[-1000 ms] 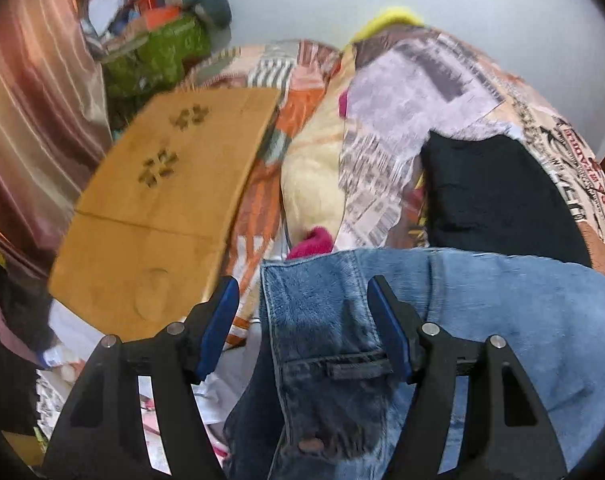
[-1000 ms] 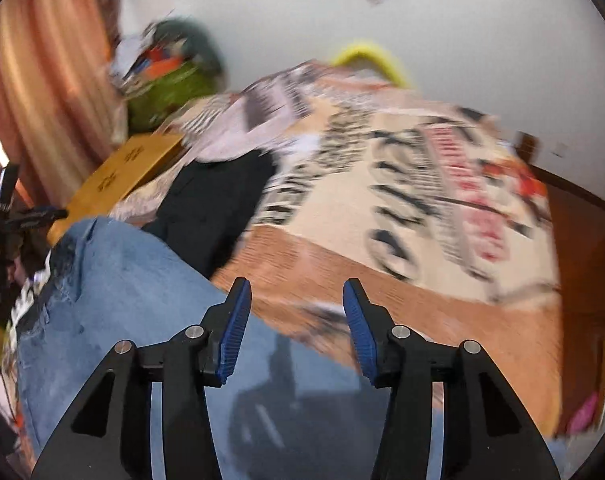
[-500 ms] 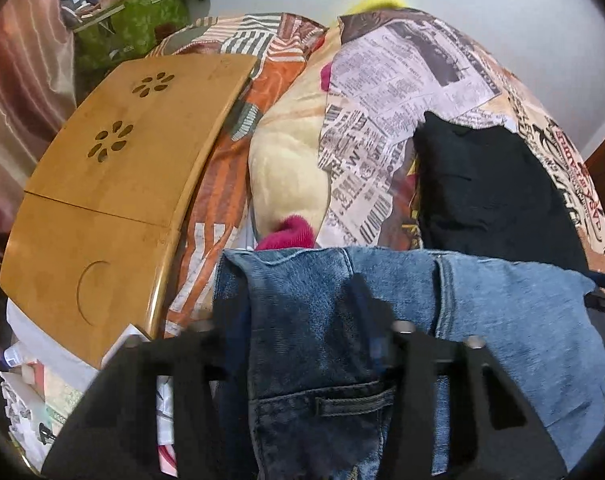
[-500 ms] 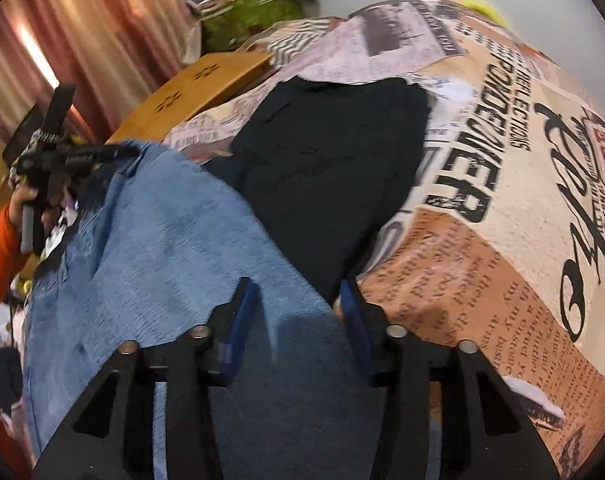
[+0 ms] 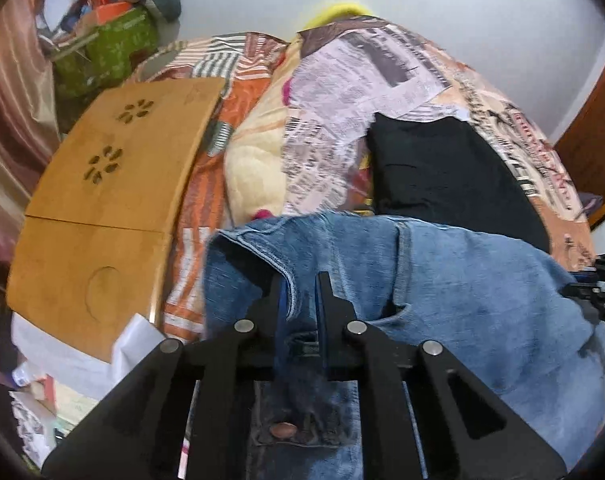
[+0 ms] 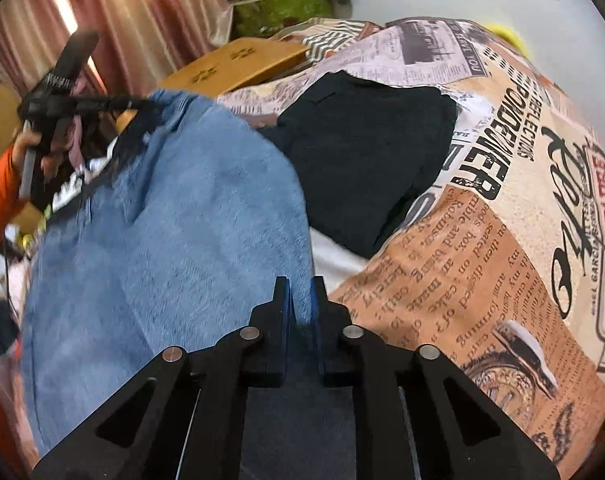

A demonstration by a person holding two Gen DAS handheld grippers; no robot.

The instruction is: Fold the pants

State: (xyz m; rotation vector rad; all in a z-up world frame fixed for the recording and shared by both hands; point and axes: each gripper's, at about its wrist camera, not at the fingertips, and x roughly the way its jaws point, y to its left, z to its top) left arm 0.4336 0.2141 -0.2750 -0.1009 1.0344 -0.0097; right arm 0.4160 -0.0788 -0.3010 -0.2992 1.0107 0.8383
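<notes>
Up close in the left wrist view, the left gripper (image 5: 301, 300) has just been closing and now pinches the waistband of the blue jeans (image 5: 442, 280), denim caught between its jaws. The jeans lie at the near edge of the bed (image 5: 542, 168), with a black garment (image 5: 442, 168) just beyond them and a wooden lap table (image 5: 114, 184) off to their left.

From the right wrist view, the right gripper (image 6: 301, 300) has likewise just been closing, its jaws clamped on the jeans' (image 6: 162, 220) other edge, the black garment (image 6: 362, 148) just beyond.
</notes>
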